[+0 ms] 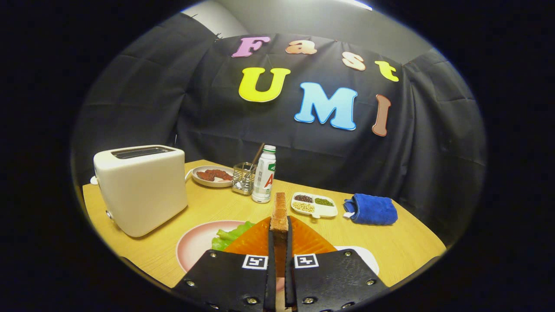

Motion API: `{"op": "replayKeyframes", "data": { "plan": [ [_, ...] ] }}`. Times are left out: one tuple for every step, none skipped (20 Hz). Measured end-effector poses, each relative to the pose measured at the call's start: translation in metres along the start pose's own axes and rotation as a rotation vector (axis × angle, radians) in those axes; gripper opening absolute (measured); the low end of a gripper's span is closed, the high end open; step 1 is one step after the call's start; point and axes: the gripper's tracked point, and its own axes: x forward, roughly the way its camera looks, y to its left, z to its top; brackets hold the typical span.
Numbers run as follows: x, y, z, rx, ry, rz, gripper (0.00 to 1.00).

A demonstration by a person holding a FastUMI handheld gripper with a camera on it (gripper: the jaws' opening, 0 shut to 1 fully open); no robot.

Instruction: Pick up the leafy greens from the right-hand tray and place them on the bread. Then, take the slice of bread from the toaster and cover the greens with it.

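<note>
The tool (279, 242) gripped a bread slice (279, 212) edge-on, its 2 fingers pressed against both faces. Just below lay the greens (230, 236) on a pink plate (195, 247). The toaster (141, 188) stood to the left on the table (403, 242).

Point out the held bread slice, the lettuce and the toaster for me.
Brown toasted bread slice (279, 212), gripper view: edge, clamped upright in tongs (279, 242).
Green lettuce leaf (230, 236), gripper view: ruffled part on pink plate (193, 249).
Cream boxy toaster (141, 190), gripper view: front wall.
</note>
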Motion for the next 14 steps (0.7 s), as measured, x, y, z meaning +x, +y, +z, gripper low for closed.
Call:
{"op": "replayKeyframes", "data": {
  "plan": [
    [0.001,0.008,-0.003,0.006,0.006,0.019,0.08],
    [0.000,0.016,-0.003,0.008,0.006,0.032,0.08],
    [0.002,0.023,-0.005,0.010,0.013,0.046,0.08],
    [0.003,0.030,-0.010,0.019,0.027,0.065,0.08],
    [0.005,0.038,-0.015,0.031,0.045,0.089,0.08],
    [0.006,0.046,-0.020,0.043,0.065,0.110,0.08],
    [0.008,0.051,-0.025,0.053,0.082,0.125,0.08],
    [0.009,0.056,-0.029,0.063,0.100,0.138,0.08],
    [0.010,0.061,-0.033,0.069,0.117,0.149,0.08],
    [0.011,0.065,-0.038,0.072,0.133,0.156,0.08],
    [0.012,0.069,-0.042,0.072,0.149,0.164,0.08],
    [0.013,0.071,-0.046,0.072,0.163,0.169,0.08],
    [0.013,0.072,-0.048,0.069,0.165,0.167,0.08],
    [0.014,0.071,-0.048,0.061,0.160,0.160,0.08]
  ]
}}
